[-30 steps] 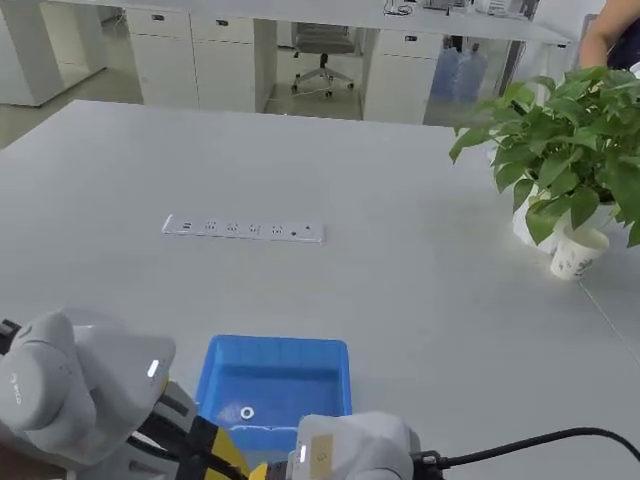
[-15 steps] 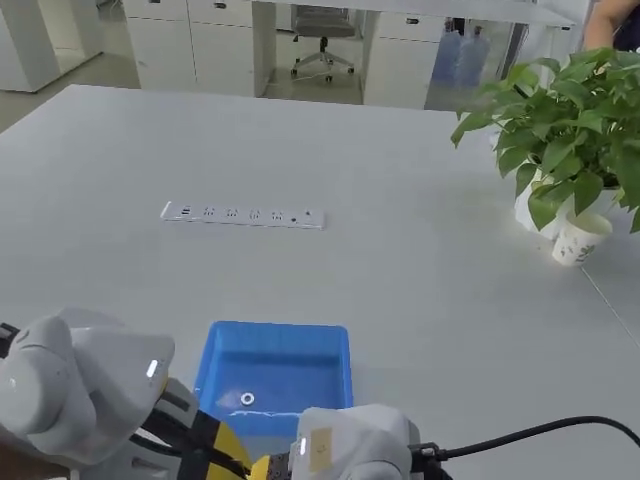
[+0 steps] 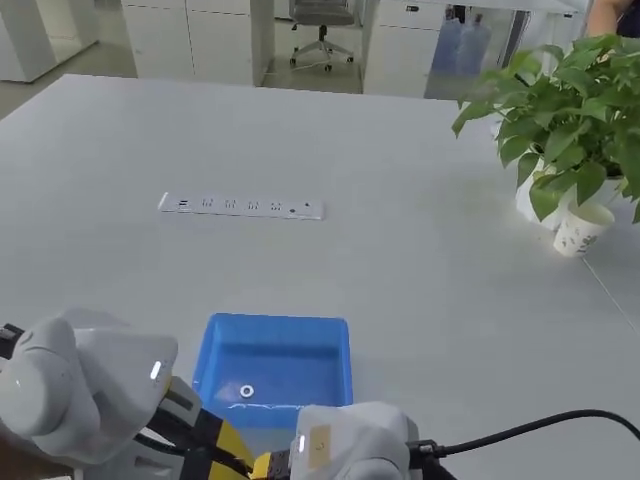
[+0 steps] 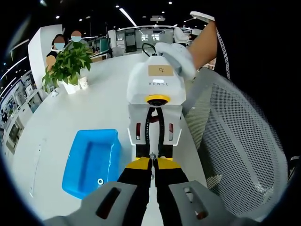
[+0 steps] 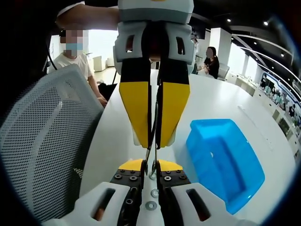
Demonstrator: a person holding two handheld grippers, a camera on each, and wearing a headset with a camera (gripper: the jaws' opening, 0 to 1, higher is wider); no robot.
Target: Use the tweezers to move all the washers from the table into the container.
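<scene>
- The left gripper [image 5: 154, 141] has its yellow jaws squeezed almost shut on the tweezers [image 5: 154, 117]. The thin metal legs lie between them.
- The tweezers are long and thin. Their long way runs the same way as the left jaws. Their tips point straight at the right gripper [image 5: 150, 167].
- The right gripper's jaws sit close together, one on each side of the tweezer tips. I cannot tell if they press on the tips or just stand beside them.
- A few washers [image 5: 154, 193] lie flat on the white table [image 5: 115, 141]. They make a short row just past the tips, between the right jaws. The nearest one is just beside the tips.
- A washer is a round ring, so it has no long way. Its hole faces up.
- The blue container [image 5: 225, 165] is near, off to one side of both grippers. One washer lies inside it.
- I think the tips must pinch the rim of the nearest ring, then go sideways to the container.
</scene>
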